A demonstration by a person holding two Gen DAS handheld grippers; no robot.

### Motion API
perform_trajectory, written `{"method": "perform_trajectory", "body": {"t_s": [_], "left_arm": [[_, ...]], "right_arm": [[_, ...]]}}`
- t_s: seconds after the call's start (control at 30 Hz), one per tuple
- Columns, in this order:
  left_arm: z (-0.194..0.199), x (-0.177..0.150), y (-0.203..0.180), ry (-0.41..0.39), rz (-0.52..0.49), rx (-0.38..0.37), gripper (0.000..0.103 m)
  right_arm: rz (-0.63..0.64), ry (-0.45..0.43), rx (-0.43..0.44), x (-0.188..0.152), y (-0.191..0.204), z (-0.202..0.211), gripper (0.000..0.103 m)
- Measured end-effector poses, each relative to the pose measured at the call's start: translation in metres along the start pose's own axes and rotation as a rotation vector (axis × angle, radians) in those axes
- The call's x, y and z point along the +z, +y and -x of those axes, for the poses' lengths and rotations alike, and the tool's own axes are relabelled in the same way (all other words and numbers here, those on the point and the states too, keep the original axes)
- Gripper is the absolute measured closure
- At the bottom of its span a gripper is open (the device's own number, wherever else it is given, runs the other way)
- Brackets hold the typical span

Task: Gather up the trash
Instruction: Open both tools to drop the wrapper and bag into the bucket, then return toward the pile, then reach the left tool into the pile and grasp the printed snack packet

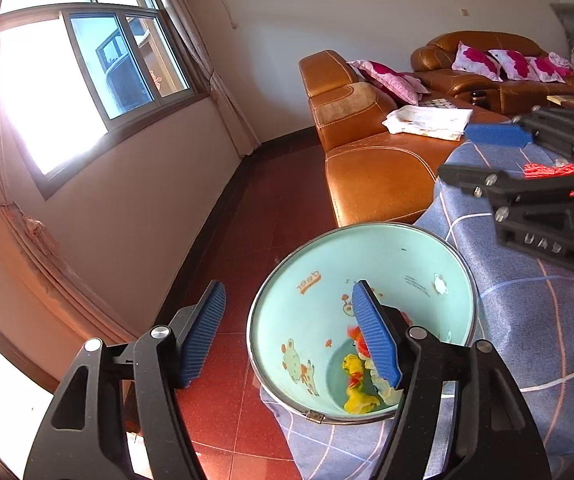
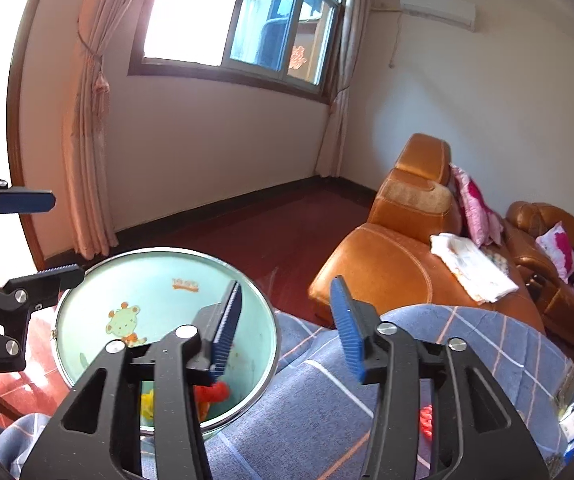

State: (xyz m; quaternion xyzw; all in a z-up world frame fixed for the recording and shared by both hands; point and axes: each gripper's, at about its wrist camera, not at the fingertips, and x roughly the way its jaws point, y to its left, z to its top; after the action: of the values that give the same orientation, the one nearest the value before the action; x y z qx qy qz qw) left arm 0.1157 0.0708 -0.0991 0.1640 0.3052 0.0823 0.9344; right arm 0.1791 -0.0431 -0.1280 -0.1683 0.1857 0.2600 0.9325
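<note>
In the left wrist view, the left claw stands wide open and empty in the lower middle of the frame, its right blue pad over the mouth of the round mint-green trash bin with cartoon animal prints. Crumpled yellow and red trash lies at the bin's bottom. The bin stands beside the desk covered in a blue checked cloth. The right claw hangs open at the upper right above the cloth. In the right wrist view, the right claw gapes empty at lower centre, its left finger over the bin; a small red scrap lies on the cloth, lower right. An orange-brown leather sofa sits behind.
</note>
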Motion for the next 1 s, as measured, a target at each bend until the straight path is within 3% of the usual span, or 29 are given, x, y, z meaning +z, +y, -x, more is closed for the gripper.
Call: {"method": "perform_trajectory", "body": {"t_s": [0.2, 0.37, 0.53, 0.77, 0.93, 1.0], "left_arm": [[0.011, 0.003, -0.011, -0.007, -0.011, -0.033, 0.035], [0.023, -0.002, -0.043, -0.011, -0.065, -0.099, 0.034], [0.033, -0.007, -0.083, -0.014, -0.124, -0.181, 0.034], [0.056, -0.010, -0.135, -0.032, -0.181, -0.273, 0.029], [0.074, -0.008, -0.168, -0.047, -0.198, -0.337, 0.026], [0.081, -0.008, -0.180, -0.055, -0.206, -0.350, 0.020]], "right_arm": [[-0.076, -0.078, -0.080, 0.018, -0.024, 0.044, 0.040], [-0.150, -0.065, -0.205, 0.004, -0.063, 0.097, 0.038], [-0.275, 0.014, -0.378, -0.055, -0.106, 0.153, 0.035], [-0.401, 0.139, -0.525, -0.135, -0.128, 0.205, 0.034], [-0.456, 0.125, -0.597, -0.162, -0.133, 0.245, 0.027], [-0.446, 0.151, -0.635, -0.170, -0.132, 0.253, 0.026]]}}
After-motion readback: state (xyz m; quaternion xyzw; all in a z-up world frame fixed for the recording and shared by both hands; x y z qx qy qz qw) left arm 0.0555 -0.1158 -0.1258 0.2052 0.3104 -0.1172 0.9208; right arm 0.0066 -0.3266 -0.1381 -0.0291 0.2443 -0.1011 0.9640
